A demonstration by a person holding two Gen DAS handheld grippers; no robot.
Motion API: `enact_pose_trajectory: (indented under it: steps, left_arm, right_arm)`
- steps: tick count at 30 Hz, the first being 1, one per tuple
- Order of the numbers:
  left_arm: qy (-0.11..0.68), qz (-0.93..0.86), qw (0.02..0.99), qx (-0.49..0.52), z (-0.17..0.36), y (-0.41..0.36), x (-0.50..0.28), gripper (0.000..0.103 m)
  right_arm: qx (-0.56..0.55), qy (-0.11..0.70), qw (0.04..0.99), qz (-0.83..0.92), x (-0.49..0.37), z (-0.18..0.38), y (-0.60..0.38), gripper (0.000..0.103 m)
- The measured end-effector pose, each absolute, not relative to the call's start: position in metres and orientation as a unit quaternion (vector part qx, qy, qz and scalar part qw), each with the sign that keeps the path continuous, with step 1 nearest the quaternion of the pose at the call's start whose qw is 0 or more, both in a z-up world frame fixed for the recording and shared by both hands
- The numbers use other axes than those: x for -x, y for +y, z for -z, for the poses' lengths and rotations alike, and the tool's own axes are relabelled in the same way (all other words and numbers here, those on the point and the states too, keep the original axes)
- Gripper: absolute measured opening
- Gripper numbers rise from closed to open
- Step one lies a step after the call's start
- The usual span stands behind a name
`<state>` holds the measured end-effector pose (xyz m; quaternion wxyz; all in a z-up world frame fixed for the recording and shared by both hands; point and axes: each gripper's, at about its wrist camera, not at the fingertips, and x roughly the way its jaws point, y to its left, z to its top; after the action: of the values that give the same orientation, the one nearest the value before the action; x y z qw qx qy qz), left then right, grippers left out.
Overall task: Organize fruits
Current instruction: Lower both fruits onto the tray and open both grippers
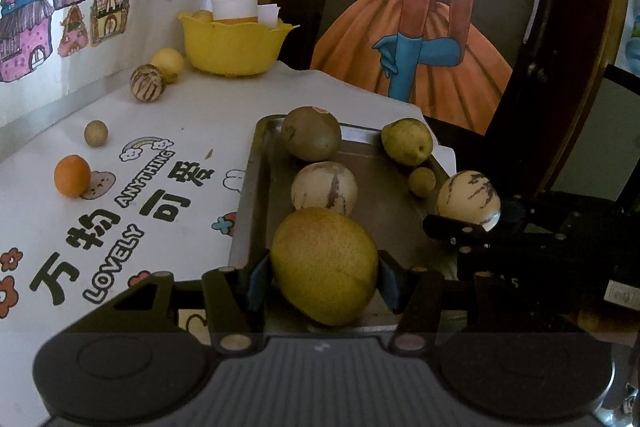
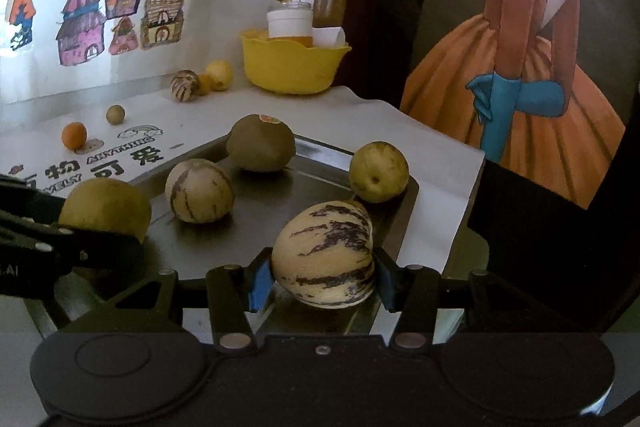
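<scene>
A home is indicated, most likely a living or dining corner given over to a child's things. The wall is covered with hand-coloured drawings of houses [image 2: 120,11], and a large painting of a figure in an orange gown [image 1: 416,23] is leaned against a dark wooden frame beside it. The table is spread with a white cartoon-printed cloth [image 1: 132,195] carrying the word LOVELY, on which a yellow plastic bowl [image 1: 234,45], a metal tray [image 2: 320,155] and loose fruit are set out.
</scene>
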<state>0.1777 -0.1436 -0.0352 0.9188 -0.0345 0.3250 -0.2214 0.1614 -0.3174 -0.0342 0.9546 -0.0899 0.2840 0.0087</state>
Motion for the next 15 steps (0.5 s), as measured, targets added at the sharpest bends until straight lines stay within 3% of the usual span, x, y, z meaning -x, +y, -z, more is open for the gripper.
enact_pose_trajectory:
  steps: [12,15]
  left_arm:
    - [0.321,0.217,0.921,0.029,0.0382,-0.1447,-0.1758,0.061]
    - [0.323,0.221,0.920,0.028,0.0368,-0.1449,-0.1740,0.066]
  right_arm:
    - [0.129,0.271,0.954,-0.013,-0.1579,0.0406,-0.3121,0.055]
    - [0.132,0.267,0.955,-0.008,-0.1568,0.0403,-0.3120,0.056]
